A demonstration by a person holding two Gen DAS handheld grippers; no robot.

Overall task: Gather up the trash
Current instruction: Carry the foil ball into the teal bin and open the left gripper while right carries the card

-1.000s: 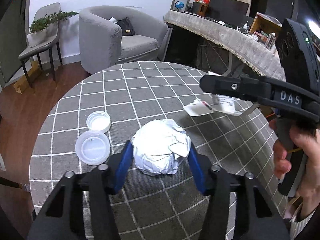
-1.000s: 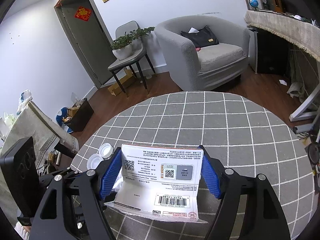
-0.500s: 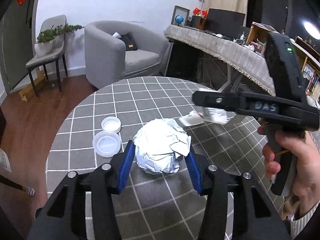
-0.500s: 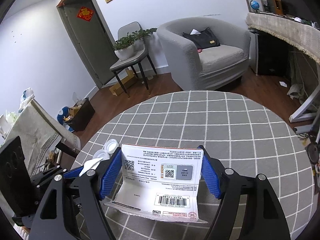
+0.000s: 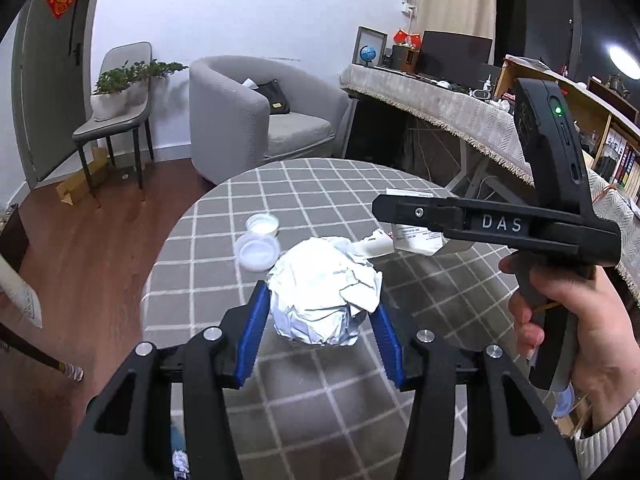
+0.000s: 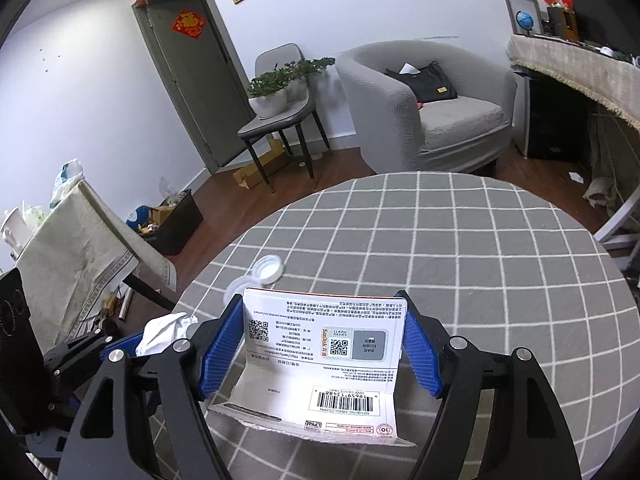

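Note:
My left gripper (image 5: 320, 332) is shut on a crumpled white paper ball (image 5: 324, 292) and holds it well above the round checked table (image 5: 320, 192). My right gripper (image 6: 320, 344) is shut on a folded white printed package (image 6: 324, 356) with barcodes, also held above the table. The right gripper shows from the side in the left wrist view (image 5: 480, 224), with the package (image 5: 416, 236) in it. The paper ball shows at the left in the right wrist view (image 6: 164, 330). Two white plastic lids (image 5: 260, 240) lie on the table's left part.
A grey armchair (image 5: 256, 120) and a chair with a potted plant (image 5: 120, 100) stand beyond the table. A long cloth-covered desk (image 5: 460, 112) runs along the right. A dark bin with rubbish (image 6: 172, 220) sits on the wooden floor at the left.
Both grippers have risen with their loads; the table looks smaller and farther below. The lids stayed on the table.

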